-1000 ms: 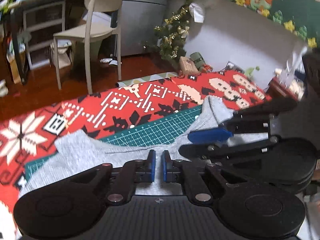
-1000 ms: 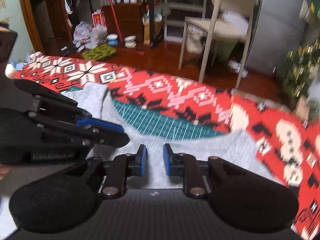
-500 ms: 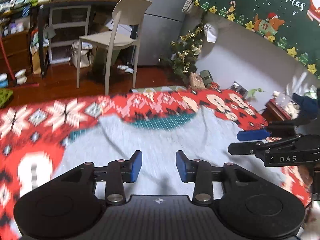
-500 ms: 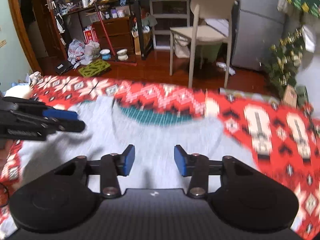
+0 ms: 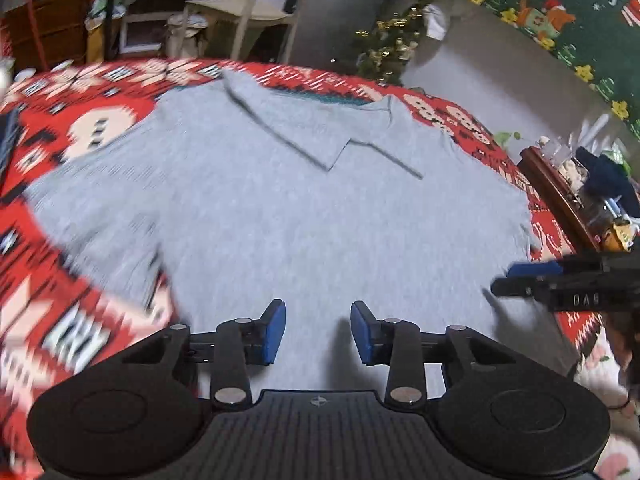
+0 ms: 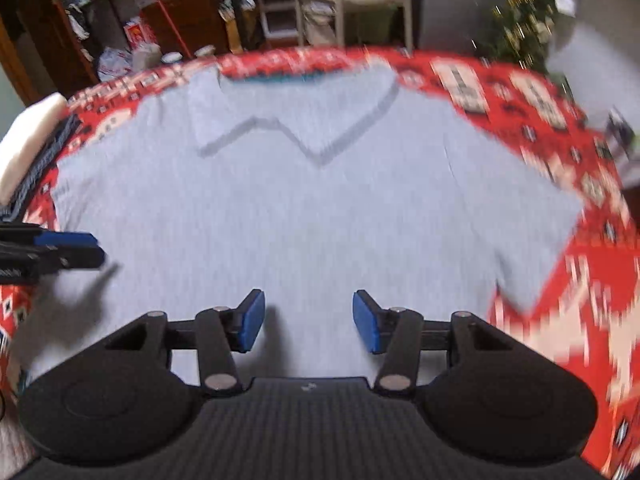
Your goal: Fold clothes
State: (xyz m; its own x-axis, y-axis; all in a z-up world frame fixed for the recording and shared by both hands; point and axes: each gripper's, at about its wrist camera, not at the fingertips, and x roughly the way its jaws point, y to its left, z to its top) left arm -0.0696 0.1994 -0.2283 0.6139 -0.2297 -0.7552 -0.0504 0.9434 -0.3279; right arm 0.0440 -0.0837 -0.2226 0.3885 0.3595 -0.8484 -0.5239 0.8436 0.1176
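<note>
Grey shirt (image 5: 304, 208) is lying spread flat on the red patterned cloth (image 5: 80, 128), collar end far from both cameras, hem end nearest them. Collar flaps (image 6: 304, 120) are folded down onto the chest, forming a V; a strip of teal mat (image 6: 276, 77) is showing just beyond the neckline. One short sleeve (image 6: 532, 248) is lying out to the right in the right wrist view, reaching toward the cloth's edge.

Left gripper (image 5: 318, 332) is hovering over the lower shirt, blue pads (image 5: 274, 330) standing wide apart, nothing between them. Right gripper (image 6: 308, 320) is doing likewise over the lower middle of the shirt, jaws wide, empty. Each gripper is showing at the edge of the other's view, side-on.

Both frames are motion-blurred, especially toward the cloth edges, so whether the fingers are touching fabric cannot be told.

Background: a pale chair (image 5: 248, 8) is standing beyond the table, a small decorated tree (image 5: 384, 52) beside a green banner (image 5: 560, 12).
</note>
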